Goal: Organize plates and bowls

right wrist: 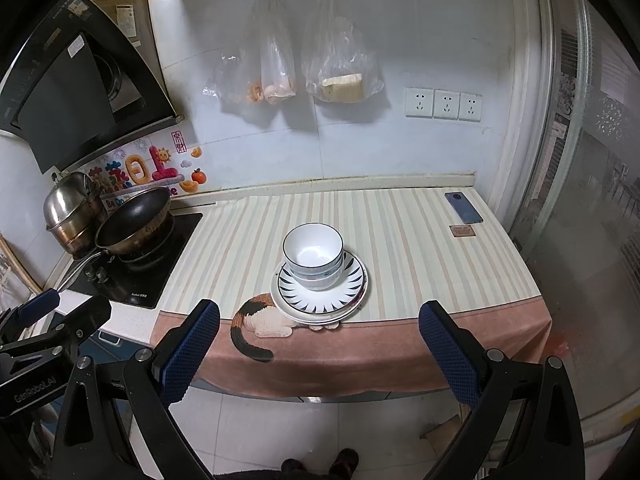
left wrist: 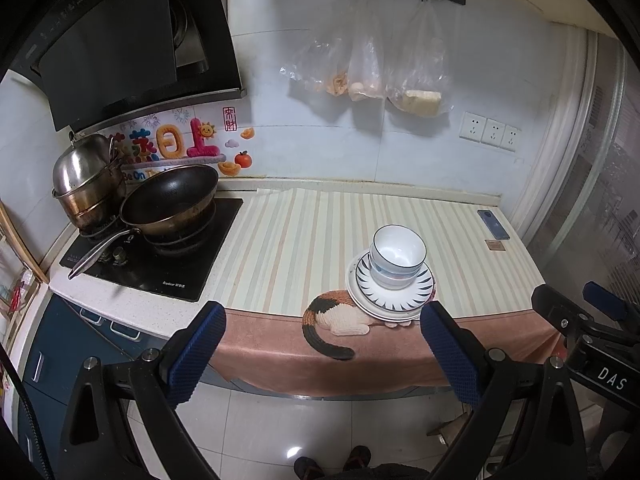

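Both our tongs — left gripper (left wrist: 322,344), right gripper (right wrist: 318,342) — gape wide, empty; glazed white ceramic bowls (right wrist: 313,256) on striped plates (right wrist: 320,292) look slippery, fragile — we'd grip rims.

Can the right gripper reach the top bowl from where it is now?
Probably yes. The right gripper is open and held back from the counter, and nothing stands between it and the top bowl, which sits on the plates.

Both wrist views face counter (left wrist: 280,220) (side by side).
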Motion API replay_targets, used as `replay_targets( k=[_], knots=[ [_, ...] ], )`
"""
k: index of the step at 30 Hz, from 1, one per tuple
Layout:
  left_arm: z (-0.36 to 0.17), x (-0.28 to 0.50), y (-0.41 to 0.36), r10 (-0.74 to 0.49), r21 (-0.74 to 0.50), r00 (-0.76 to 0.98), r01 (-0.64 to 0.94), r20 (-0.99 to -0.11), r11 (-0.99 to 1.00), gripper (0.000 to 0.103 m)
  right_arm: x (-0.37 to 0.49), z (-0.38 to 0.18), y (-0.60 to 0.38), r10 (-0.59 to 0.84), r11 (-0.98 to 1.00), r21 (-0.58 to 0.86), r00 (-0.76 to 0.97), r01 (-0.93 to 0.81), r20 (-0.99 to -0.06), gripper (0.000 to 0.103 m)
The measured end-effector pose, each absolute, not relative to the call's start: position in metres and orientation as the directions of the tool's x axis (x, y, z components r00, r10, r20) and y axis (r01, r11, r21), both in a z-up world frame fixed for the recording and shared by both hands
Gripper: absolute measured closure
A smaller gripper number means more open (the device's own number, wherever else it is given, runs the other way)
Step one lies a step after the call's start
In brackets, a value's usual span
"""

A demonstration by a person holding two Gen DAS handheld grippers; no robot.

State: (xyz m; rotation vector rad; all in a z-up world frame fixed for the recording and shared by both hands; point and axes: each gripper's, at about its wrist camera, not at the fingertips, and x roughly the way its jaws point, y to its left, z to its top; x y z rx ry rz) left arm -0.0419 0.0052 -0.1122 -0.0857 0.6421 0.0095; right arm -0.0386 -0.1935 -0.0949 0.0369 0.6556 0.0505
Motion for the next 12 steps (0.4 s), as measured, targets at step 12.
replay_targets(
  k=[12],
  knots=[
    [-0.1162, -0.0361, 0.0069, -0.016, -0.071, 0.795, -0.034, -0.606, 0.997, 0.003, -0.0285, -0.0990, -0.1867, 0.059, 0.998, 0.047, 0.780, -0.038, -0.624, 0.001]
  ],
)
